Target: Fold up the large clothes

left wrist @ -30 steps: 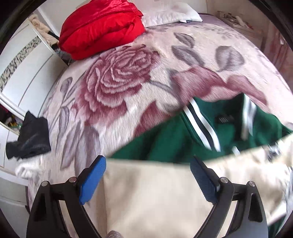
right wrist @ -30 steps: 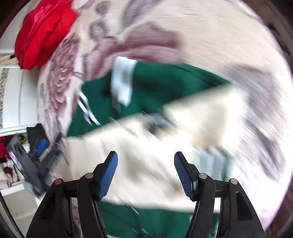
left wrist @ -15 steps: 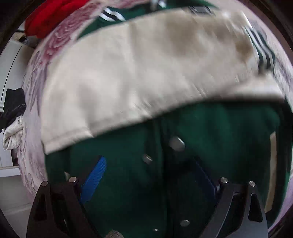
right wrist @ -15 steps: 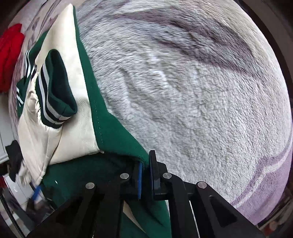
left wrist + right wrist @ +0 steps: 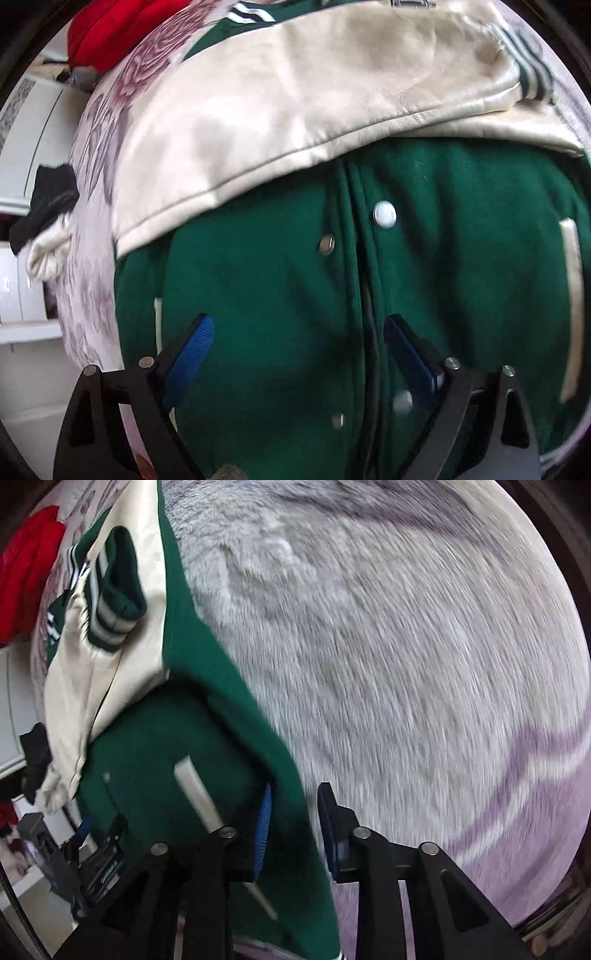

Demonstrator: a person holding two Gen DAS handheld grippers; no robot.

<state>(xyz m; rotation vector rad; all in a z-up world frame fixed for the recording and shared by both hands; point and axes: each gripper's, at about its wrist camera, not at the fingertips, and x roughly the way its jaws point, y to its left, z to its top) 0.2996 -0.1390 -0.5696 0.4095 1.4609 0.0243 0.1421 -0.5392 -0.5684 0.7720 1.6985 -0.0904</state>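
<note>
I see a bed covered by a plush blanket, pale with big rose prints and mauve bands. Lying directly on it is the green varsity jacket, its cream sleeves folded across the chest. A red bundle rests on the blanket near the far corner, apart from the jacket

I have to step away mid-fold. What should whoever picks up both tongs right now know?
Left tongs: open, over the green jacket front near its snaps, holding nothing.
Right tongs: jaws just reopened, astride the jacket's side edge; pads not pressing.
Jacket lies on the floral blanket; both cream sleeves are folded across the chest.
Left: fold the body and tidy.
</note>
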